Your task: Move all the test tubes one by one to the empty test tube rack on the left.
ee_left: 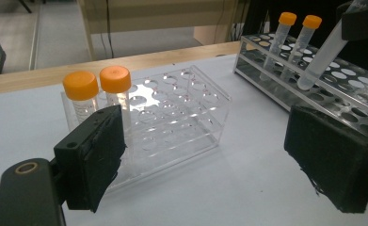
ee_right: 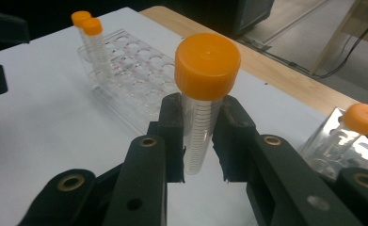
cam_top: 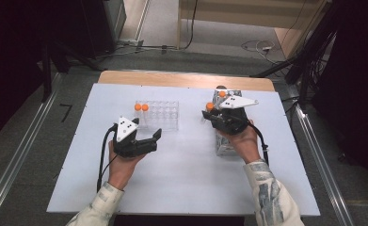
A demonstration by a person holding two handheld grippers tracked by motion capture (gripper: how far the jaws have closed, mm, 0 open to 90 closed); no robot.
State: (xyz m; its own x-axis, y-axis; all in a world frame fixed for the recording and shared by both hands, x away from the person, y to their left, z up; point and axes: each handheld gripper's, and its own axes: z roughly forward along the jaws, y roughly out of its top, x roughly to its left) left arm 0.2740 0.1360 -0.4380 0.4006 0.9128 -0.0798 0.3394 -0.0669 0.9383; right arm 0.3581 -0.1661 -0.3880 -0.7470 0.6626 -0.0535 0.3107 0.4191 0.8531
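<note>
My right gripper (ee_right: 200, 139) is shut on a clear tube with an orange cap (ee_right: 201, 108), held upright just under the cap. In the high view this tube (cam_top: 210, 107) and the right gripper (cam_top: 209, 116) hang at the left edge of a metal rack (cam_top: 225, 145). From the left gripper view the held tube (ee_left: 319, 62) looks tilted, its tip above the metal rack (ee_left: 356, 87). My left gripper (ee_left: 214, 160) stands open with nothing between its jaws, facing a clear plastic rack (ee_left: 181, 110). That rack (cam_top: 162, 116) holds two orange-capped tubes (cam_top: 141, 108) at one end.
Two more capped tubes (ee_left: 294, 35) stand at the far end of the metal rack. A white mat (cam_top: 181, 179) covers the table, whose wooden back edge (cam_top: 172, 78) lies beyond the racks. Cables and dark stands sit on the floor behind.
</note>
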